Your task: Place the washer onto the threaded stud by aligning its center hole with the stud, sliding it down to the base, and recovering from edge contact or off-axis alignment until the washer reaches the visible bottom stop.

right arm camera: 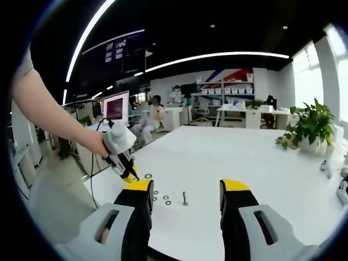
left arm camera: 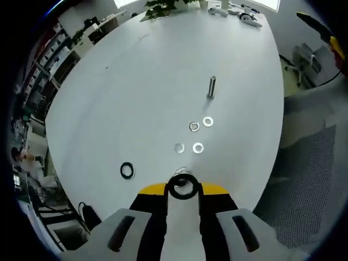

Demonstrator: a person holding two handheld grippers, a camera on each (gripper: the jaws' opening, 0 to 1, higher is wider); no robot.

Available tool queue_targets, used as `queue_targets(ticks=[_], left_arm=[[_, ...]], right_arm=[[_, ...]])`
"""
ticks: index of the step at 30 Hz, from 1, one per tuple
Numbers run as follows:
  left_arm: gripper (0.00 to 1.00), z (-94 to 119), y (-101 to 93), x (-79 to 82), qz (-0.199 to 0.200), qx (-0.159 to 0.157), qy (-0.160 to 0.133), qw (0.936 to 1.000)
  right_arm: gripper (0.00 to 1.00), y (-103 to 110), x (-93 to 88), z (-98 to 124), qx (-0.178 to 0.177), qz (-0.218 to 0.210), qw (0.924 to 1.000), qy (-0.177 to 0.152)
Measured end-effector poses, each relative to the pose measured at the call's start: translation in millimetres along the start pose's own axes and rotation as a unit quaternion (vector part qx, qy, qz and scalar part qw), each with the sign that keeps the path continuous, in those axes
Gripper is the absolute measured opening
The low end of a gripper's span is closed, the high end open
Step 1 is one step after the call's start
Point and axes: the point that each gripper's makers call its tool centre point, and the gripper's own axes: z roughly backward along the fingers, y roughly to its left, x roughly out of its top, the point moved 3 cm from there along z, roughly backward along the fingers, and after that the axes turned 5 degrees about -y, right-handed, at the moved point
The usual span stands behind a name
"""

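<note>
The threaded stud [left arm camera: 211,87] stands upright on the white table [left arm camera: 136,98], a fair way ahead of my left gripper [left arm camera: 183,187]. That gripper is shut on a black washer [left arm camera: 183,186], held flat between its yellow-tipped jaws just above the table. Several silver washers [left arm camera: 198,147] lie loose between it and the stud. A second black washer [left arm camera: 127,170] lies to the left. In the right gripper view my right gripper [right arm camera: 186,187] is open and holds nothing, well above the table, with the stud [right arm camera: 185,198] far ahead. A hand holds the left gripper [right arm camera: 129,175] at the table's near corner.
A potted plant [right arm camera: 310,128] and small white items [left arm camera: 244,13] sit at the table's far end. Desks, shelves, a monitor [right arm camera: 115,106] and seated people lie beyond the table. A grey chair [left arm camera: 310,179] stands beside the table's right edge.
</note>
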Motion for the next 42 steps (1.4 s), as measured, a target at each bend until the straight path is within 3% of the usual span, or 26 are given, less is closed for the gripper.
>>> queue_targets(ticks=[23,36,42], left_arm=[[0.20,-13,0.5,0.2,-0.008,-0.010,0.025,0.9996],[0.26,-14,-3.2,0.4,0.022,-0.015,0.015,0.9995],[0.25,-8,4.0,-1.2,0.034,-0.007,0.007,0.9994]], right_arm=[[0.52,-7,-0.6,2,-0.018,-0.002,0.9998,0.000],[0.52,-9,-1.6,2,-0.022,-0.010,0.9997,0.002],[0.52,-8,-0.7,2,-0.019,-0.010,0.9998,0.000]])
